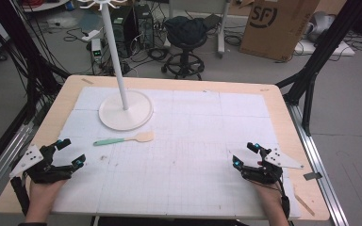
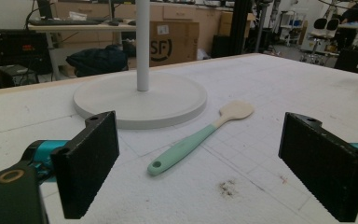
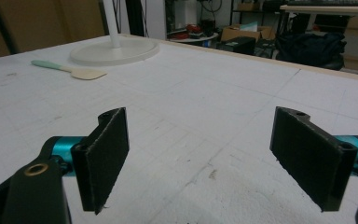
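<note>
both black two-jaw tools sit nearest, low at the near edge of the white gridded foam surface [image 1: 193, 141]: the left hand-held gripper [image 1: 70, 153] with jaws spread wide and empty, the right hand-held gripper [image 1: 245, 155] likewise wide and empty, well apart from each other. farther in, ahead of the left one, lies the flat spatula with a mint-green handle and a pale cream blade [image 1: 122, 139], its blade just beside the round white base of the tall pole stand [image 1: 125, 112]. my guess is the spatula is the target; being thin and flat on the foam, it could slide away or get nudged against the base if a jaw comes down off-centre.
</note>
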